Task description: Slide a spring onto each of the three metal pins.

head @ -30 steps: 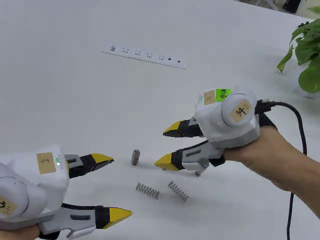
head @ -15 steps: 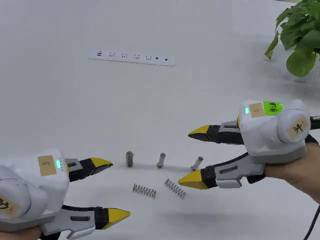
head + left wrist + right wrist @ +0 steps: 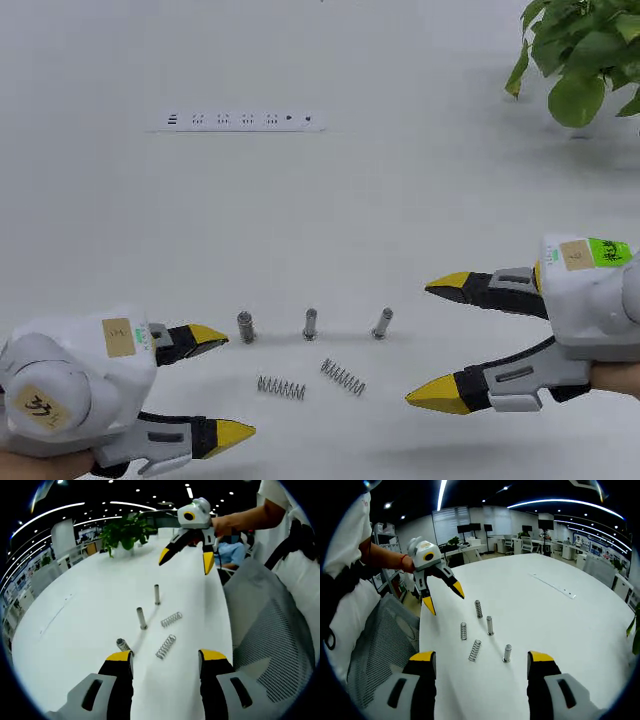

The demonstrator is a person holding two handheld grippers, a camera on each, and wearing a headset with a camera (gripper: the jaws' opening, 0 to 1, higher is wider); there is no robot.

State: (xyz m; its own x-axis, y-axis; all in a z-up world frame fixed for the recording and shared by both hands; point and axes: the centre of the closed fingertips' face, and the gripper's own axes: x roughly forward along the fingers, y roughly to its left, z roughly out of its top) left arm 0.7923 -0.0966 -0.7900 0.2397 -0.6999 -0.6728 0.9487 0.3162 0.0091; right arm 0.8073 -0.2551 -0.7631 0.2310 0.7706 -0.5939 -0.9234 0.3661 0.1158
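On the white tabletop (image 3: 120,230) the middle pin (image 3: 310,323) of the three stands upright, and I tell every place from it. Far behind it, toward my right side, is a green plant (image 3: 580,60). Behind it, well apart, lies a long power strip (image 3: 240,121). My left tongs (image 3: 235,385) hover near the middle pin on one side, jaws wide open, holding nothing. My right tongs (image 3: 420,343) hover on the other side, also wide open and empty. Beside the middle pin, toward my left tongs, stands the sleeved pin (image 3: 245,326), which wears a spring. Toward my right tongs stands the bare pin (image 3: 382,322), leaning. Two loose springs (image 3: 280,387) (image 3: 343,376) lie flat just in front of the middle pin, not touching each other.
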